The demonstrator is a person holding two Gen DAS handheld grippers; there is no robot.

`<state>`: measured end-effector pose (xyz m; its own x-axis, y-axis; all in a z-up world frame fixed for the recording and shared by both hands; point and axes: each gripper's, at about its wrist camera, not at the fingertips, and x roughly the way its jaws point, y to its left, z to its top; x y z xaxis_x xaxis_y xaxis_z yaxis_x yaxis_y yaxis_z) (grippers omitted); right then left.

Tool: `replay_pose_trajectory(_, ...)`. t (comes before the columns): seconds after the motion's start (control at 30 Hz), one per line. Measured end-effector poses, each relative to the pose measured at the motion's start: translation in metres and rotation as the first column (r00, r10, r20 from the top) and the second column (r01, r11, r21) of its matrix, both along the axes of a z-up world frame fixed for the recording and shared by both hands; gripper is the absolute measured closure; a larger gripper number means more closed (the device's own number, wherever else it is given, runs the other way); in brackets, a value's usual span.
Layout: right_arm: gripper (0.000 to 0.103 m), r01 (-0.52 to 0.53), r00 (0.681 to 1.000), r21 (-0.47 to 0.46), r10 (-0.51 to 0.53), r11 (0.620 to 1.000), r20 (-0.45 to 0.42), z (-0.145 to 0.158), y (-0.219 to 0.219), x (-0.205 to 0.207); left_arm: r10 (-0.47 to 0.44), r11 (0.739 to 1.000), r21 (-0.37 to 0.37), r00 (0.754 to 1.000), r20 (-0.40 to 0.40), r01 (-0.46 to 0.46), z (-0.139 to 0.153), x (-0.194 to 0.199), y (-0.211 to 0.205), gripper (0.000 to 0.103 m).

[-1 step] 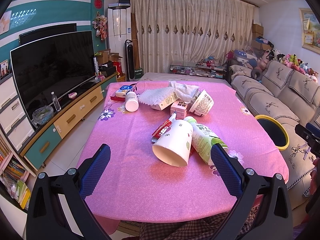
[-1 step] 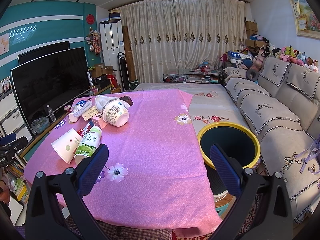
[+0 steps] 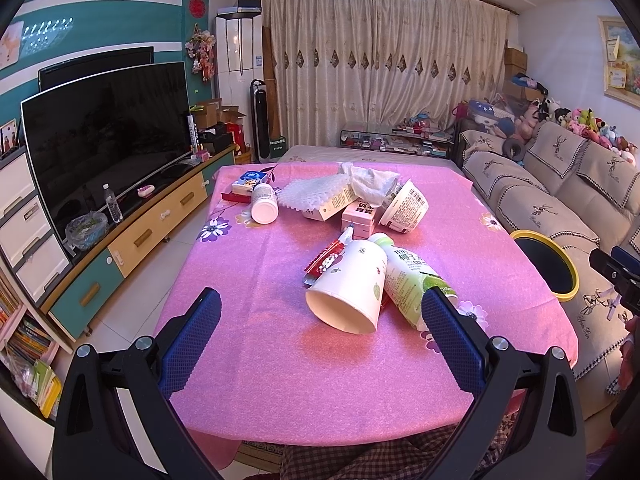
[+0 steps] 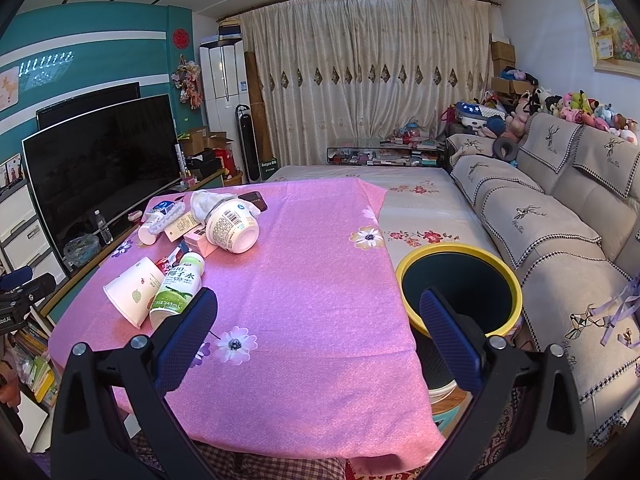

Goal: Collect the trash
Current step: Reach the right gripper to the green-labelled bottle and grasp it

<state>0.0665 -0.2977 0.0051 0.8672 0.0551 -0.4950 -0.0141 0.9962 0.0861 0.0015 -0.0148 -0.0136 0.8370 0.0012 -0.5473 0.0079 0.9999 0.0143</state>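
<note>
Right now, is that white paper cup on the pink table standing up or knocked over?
Knocked over. The white paper cup lies on its side on the pink tablecloth, open mouth facing the left camera, against the green drink bottle.

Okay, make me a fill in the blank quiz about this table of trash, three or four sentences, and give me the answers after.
1. The paper cup lies on its ____ on the pink tablecloth.
2. The bin beside the table has a ____ rim.
3. The green-labelled bottle lies right beside the paper ____.
4. The left gripper and the right gripper both have their jaws ____ and hold nothing.

Missing words: side; yellow; cup; open
</note>
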Motion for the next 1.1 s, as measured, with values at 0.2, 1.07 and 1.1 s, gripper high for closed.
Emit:
replay_pose_trajectory(0.2,0.006,-0.073,0.997,0.062,0.075,0.995,-0.034,-0.014,0.019,0.016,0.029,1.0,-0.009,1.0,0.001,-0.029,0.001,0.003,0.014,0.004)
replay_pose_trajectory(1.07,0.031,-0.279,0.925,0.136,0.304,0.951,-0.227,-0.093,0.149,0.091,0.057,0.998,-0.032,0.996,-0.068,-0.059,-0.025,0.031,0.042,0.004)
replay_pose_trajectory(1.1,0.035,-0.277,0.925,0.143,0.304,0.95,-0.229,-0.094,0.149,0.094,0.057,0.998,-0.033,0.996,-0.07,-0.06,-0.025,0.033,0.042,0.004)
